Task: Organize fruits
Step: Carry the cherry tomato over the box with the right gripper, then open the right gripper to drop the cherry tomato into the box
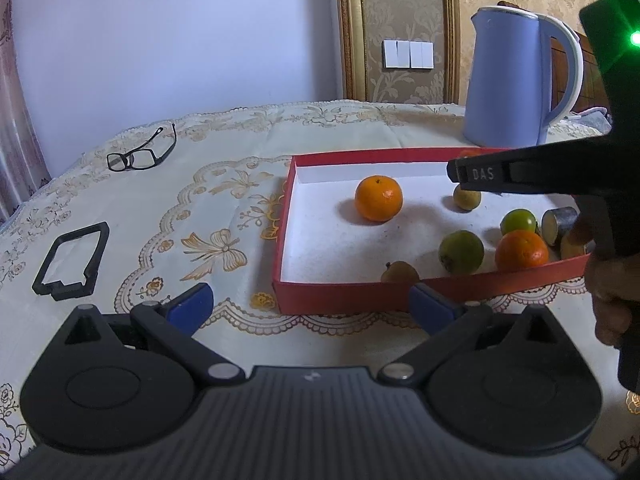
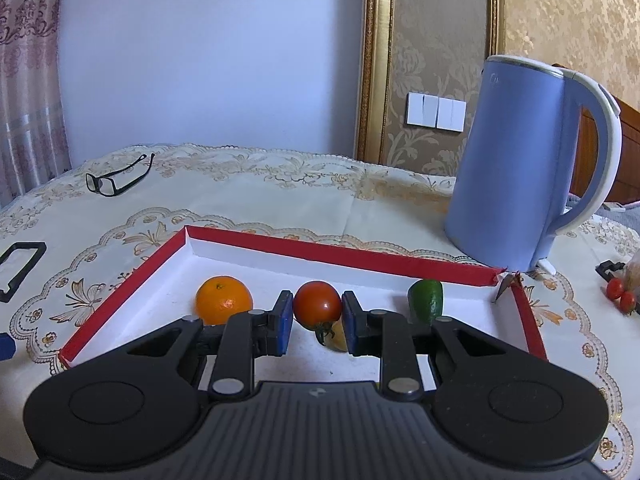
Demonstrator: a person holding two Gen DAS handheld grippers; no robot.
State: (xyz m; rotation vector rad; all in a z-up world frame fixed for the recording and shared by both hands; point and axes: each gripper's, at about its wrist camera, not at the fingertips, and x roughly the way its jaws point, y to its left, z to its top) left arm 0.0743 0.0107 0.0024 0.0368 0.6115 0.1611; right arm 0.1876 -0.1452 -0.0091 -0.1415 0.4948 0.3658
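A red box with a white floor (image 1: 332, 294) (image 2: 120, 280) lies on the table and holds several fruits. In the left wrist view an orange (image 1: 378, 198) sits at the back, with green fruits (image 1: 461, 252), a second orange (image 1: 521, 251) and a small pear (image 1: 399, 272) nearer the front wall. My left gripper (image 1: 310, 306) is open and empty just outside the box's front wall. My right gripper (image 2: 317, 322) is shut on a red tomato (image 2: 318, 306) and holds it over the box, between an orange (image 2: 224, 300) and a green fruit (image 2: 426, 301). A yellow piece (image 2: 338, 338) shows below the tomato.
A blue kettle (image 2: 524, 168) stands behind the box at the right. Black glasses (image 1: 140, 152) and a black frame (image 1: 72, 260) lie on the lace tablecloth at the left. Small red fruits (image 2: 620, 294) lie at the far right.
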